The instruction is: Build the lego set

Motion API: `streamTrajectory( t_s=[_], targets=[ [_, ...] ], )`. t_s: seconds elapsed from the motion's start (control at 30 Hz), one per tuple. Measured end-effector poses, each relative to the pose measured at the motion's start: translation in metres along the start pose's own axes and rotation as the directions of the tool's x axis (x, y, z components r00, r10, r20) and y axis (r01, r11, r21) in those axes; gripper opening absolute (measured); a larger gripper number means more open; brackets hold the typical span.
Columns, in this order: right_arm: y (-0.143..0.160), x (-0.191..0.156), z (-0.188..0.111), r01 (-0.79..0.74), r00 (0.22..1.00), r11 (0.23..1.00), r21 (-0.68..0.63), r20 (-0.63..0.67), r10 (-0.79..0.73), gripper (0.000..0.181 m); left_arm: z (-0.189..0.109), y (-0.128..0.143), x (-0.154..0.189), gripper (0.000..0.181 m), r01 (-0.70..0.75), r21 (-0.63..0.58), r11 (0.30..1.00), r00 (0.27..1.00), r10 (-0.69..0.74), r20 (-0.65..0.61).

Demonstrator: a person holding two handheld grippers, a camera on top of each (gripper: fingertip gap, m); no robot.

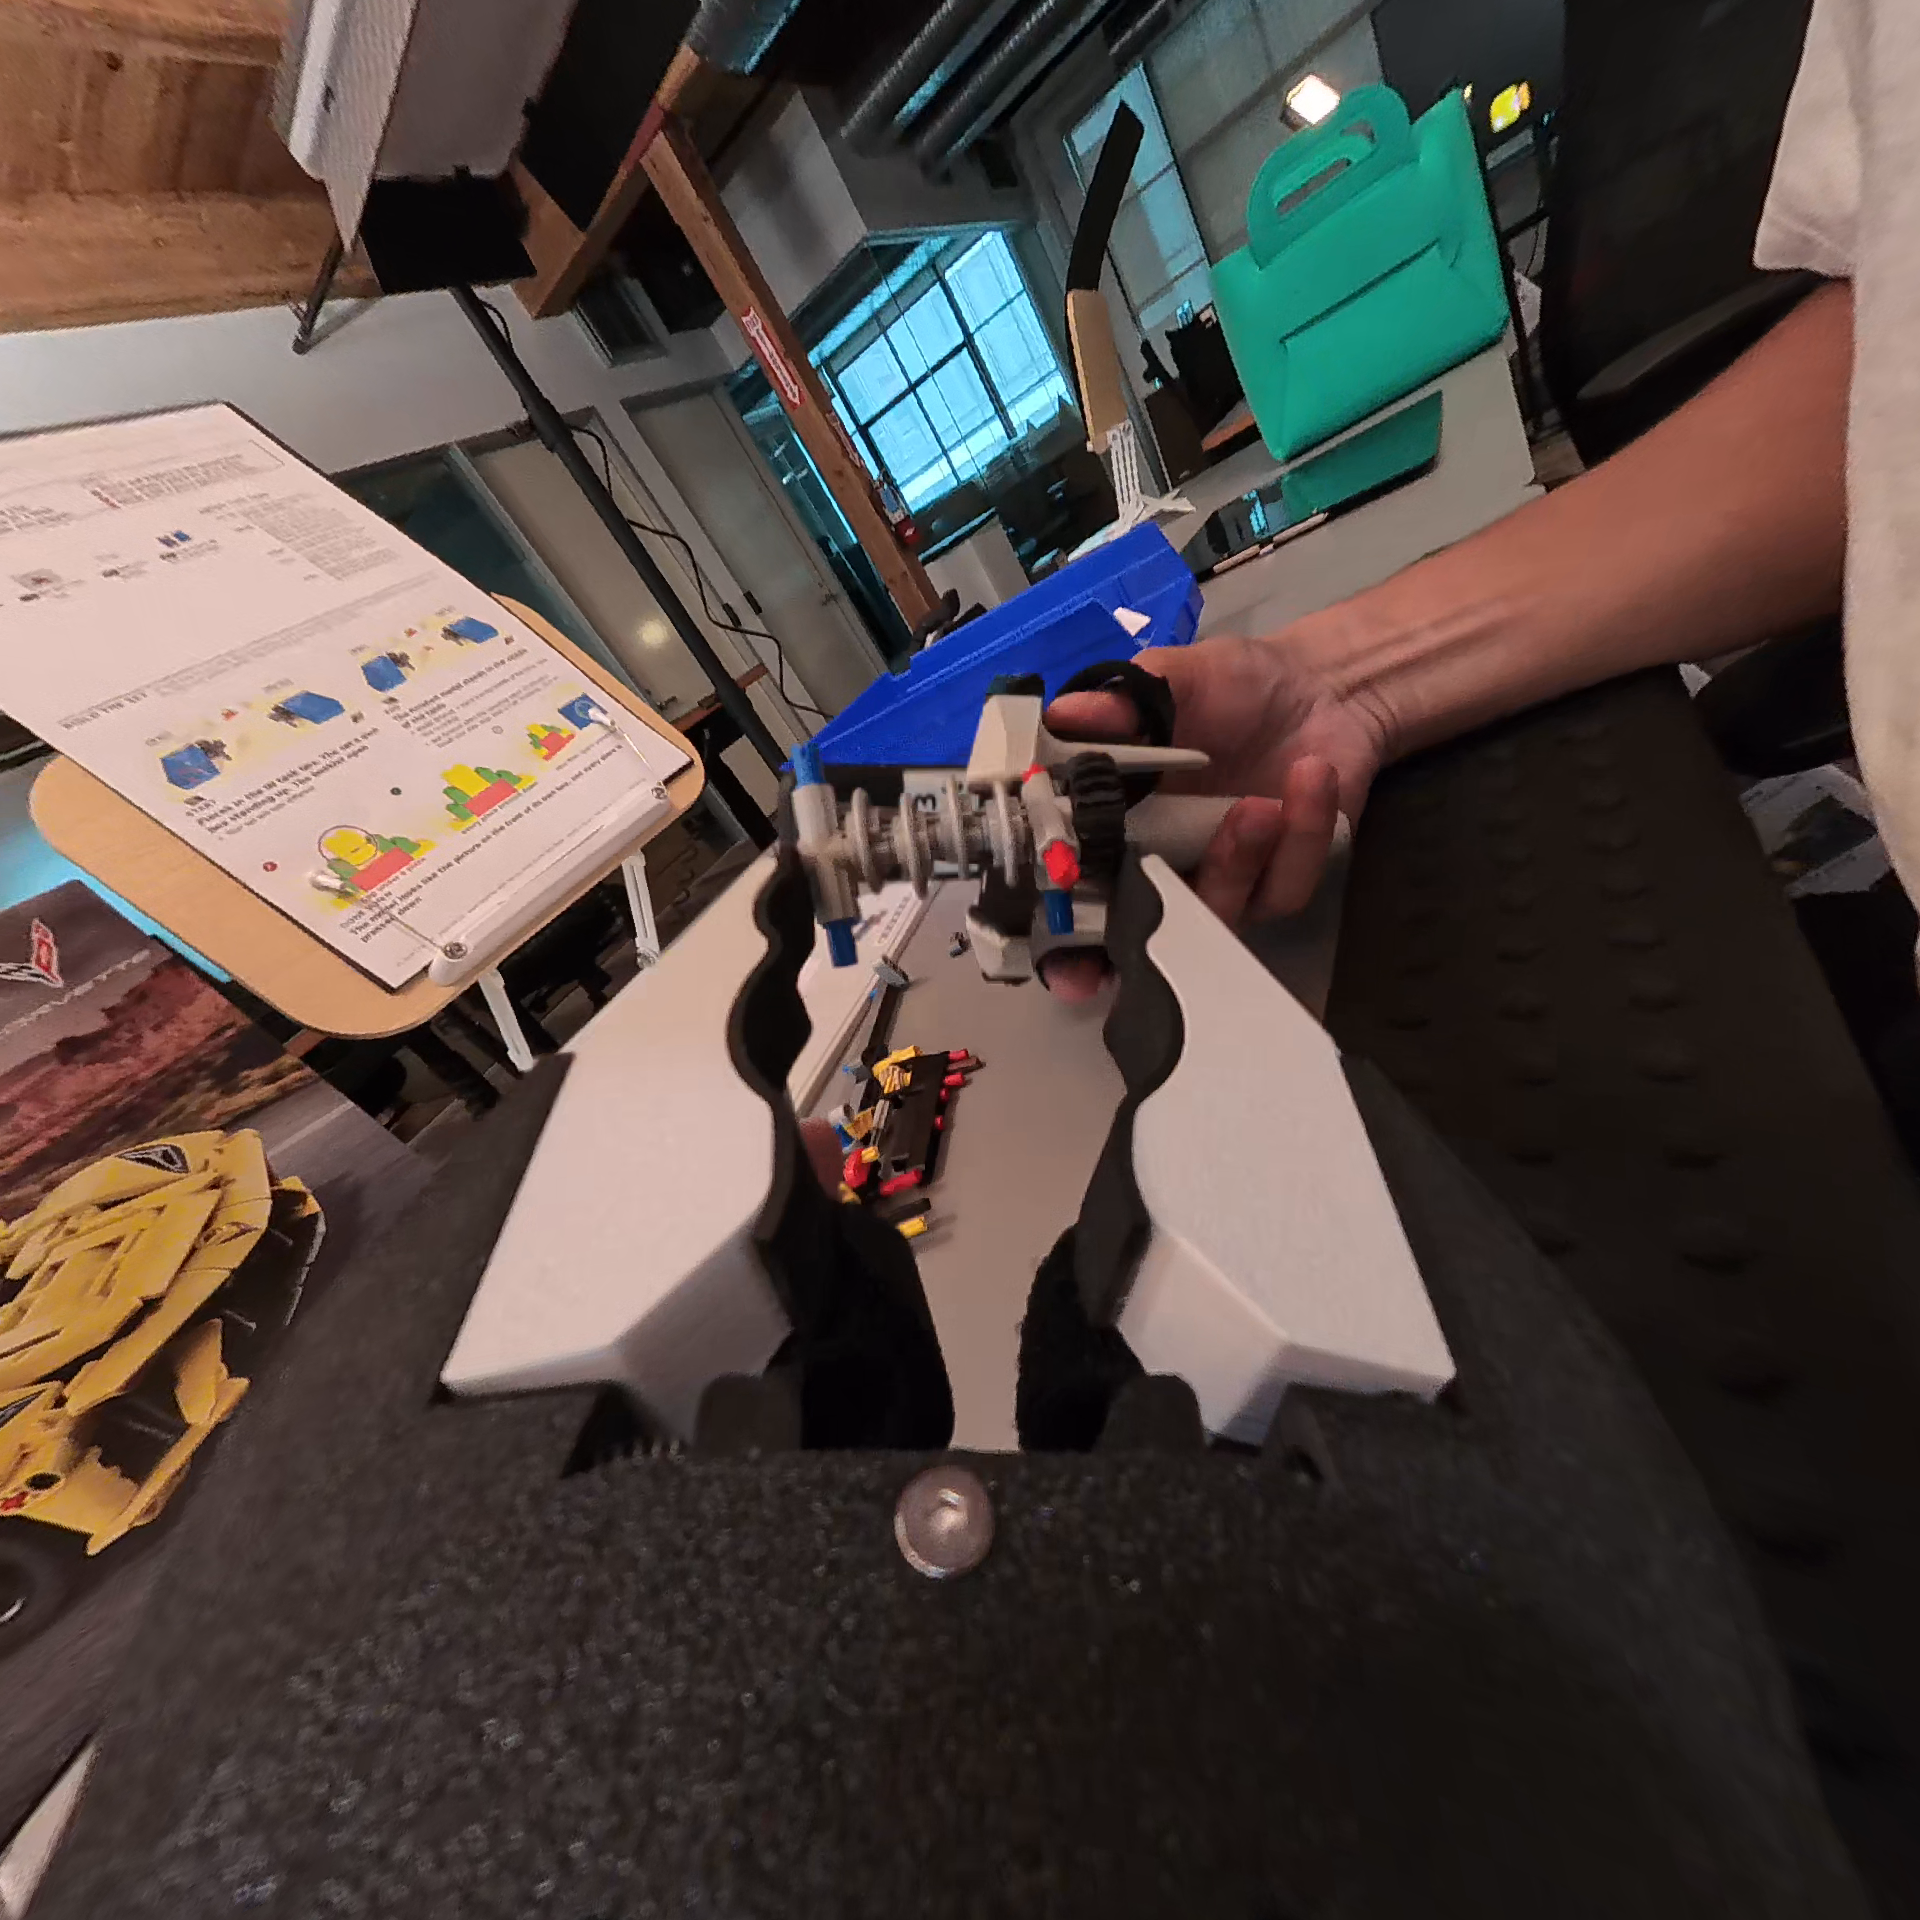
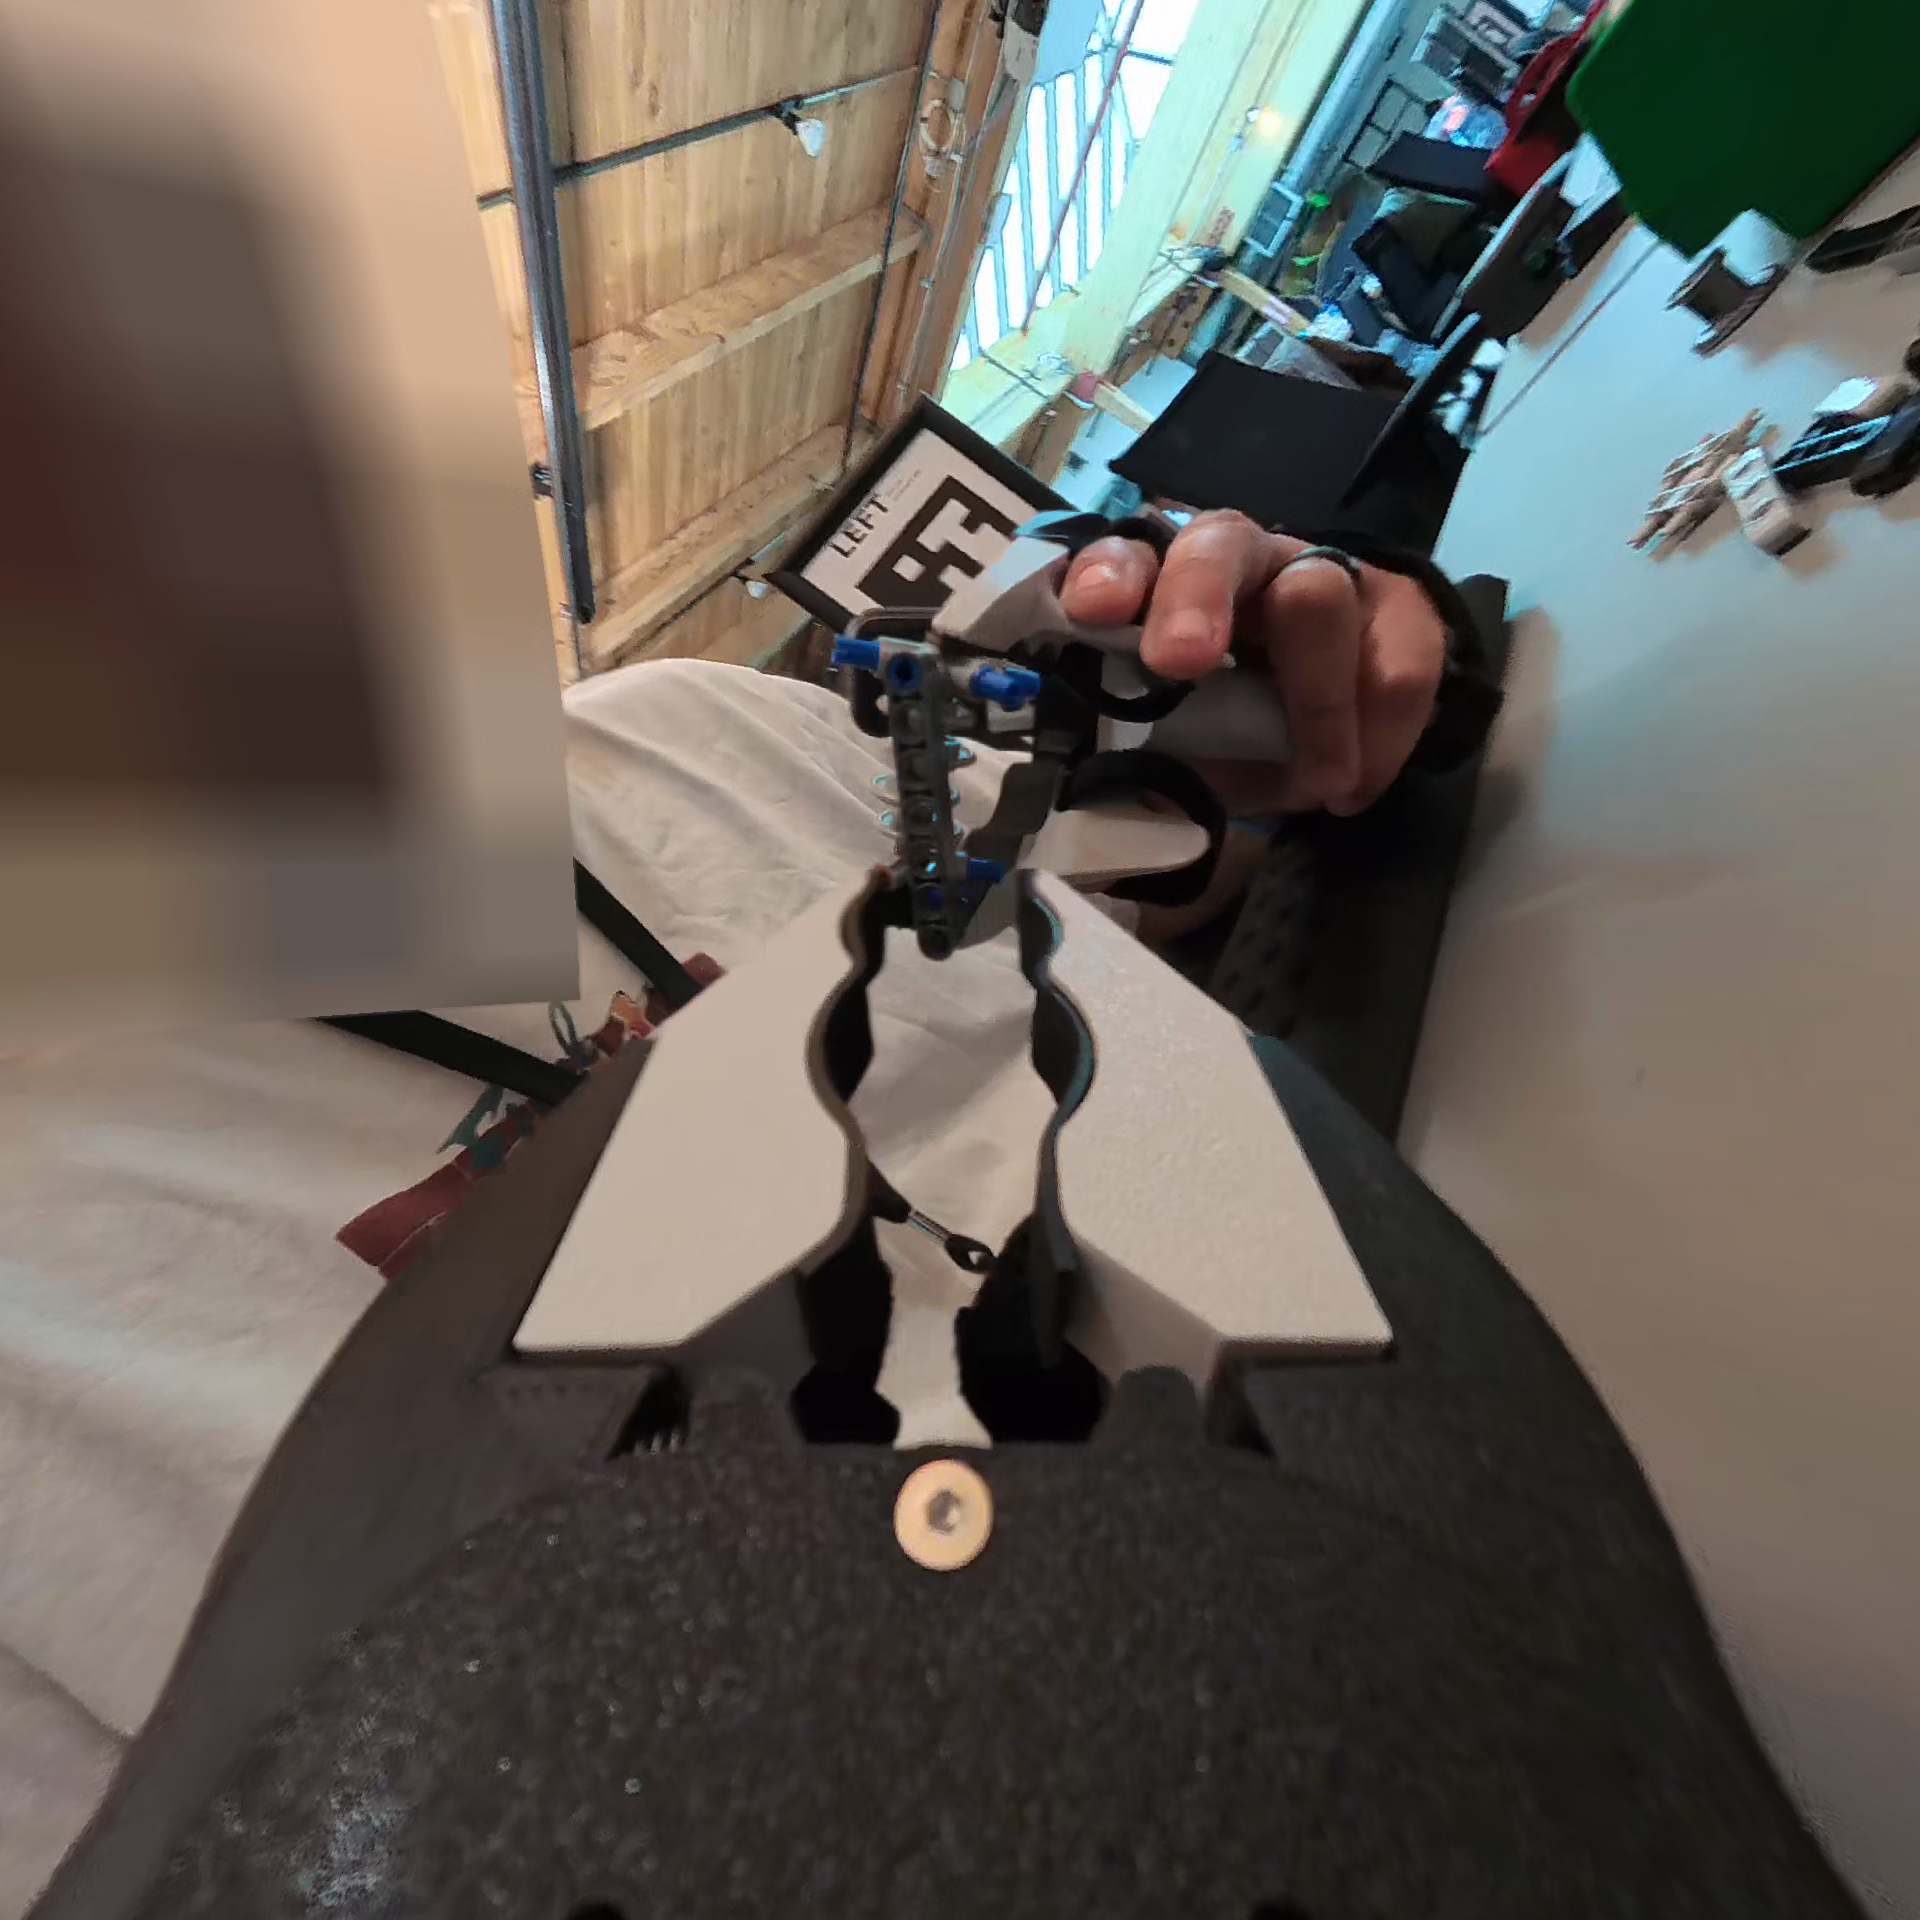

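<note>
A grey lego assembly (image 1: 935, 831), an axle with gears and blue and red pins, is held in the air above the table. My left gripper (image 1: 956, 894) is shut on it lengthwise, one black pad at each end. My right gripper (image 2: 945, 904) comes in from the opposite side, and its tips close on the lower end of the assembly's grey holed beam (image 2: 925, 790), across the side pins. It also shows in the left wrist view (image 1: 992, 842), held by a hand (image 1: 1268, 769).
Loose yellow, black and red lego pieces (image 1: 904, 1122) lie on the grey table below. An instruction sheet on a wooden stand (image 1: 312, 707) and a box with a yellow car picture (image 1: 125, 1247) are at the left. A blue bin (image 1: 1018, 644) stands behind. A person's white shirt (image 2: 727, 790) is close. The tips of both grippers are at nearly the same place.
</note>
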State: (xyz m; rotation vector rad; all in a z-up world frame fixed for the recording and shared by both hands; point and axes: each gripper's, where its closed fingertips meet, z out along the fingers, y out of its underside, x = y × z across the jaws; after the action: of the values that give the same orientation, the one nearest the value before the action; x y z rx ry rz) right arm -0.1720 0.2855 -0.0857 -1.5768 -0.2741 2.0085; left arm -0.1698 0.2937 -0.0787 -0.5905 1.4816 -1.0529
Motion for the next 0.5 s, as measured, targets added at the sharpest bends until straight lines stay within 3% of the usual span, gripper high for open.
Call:
streamTrajectory(
  t_s=[0.07, 0.27, 0.4, 0.5],
  targets=[
    [0.001, -0.007, 0.003, -0.040, 0.996, 0.999, -0.001, 0.075, 0.040, 0.029, -0.001, -0.004, -0.001, 0.056, -0.005, 0.023, 1.000, 1.000, 0.004, 0.007],
    [0.008, -0.023, 0.017, -0.109, 0.963, 0.991, -0.073, 0.240, 0.124, 0.020, -0.004, -0.014, 0.001, 0.056, -0.021, 0.077, 0.997, 1.000, 0.020, 0.011],
    [0.002, -0.018, 0.014, -0.088, 0.976, 0.995, -0.042, 0.196, 0.094, 0.020, -0.002, -0.006, -0.004, 0.056, -0.020, 0.024, 1.000, 0.999, 0.019, 0.045],
    [-0.007, 0.002, 0.001, 0.003, 1.000, 1.000, 0.014, 0.000, -0.003, 0.020, 0.002, 0.020, -0.011, 0.057, -0.052, -0.140, 0.989, 0.994, 0.064, 0.088]
  ],
)
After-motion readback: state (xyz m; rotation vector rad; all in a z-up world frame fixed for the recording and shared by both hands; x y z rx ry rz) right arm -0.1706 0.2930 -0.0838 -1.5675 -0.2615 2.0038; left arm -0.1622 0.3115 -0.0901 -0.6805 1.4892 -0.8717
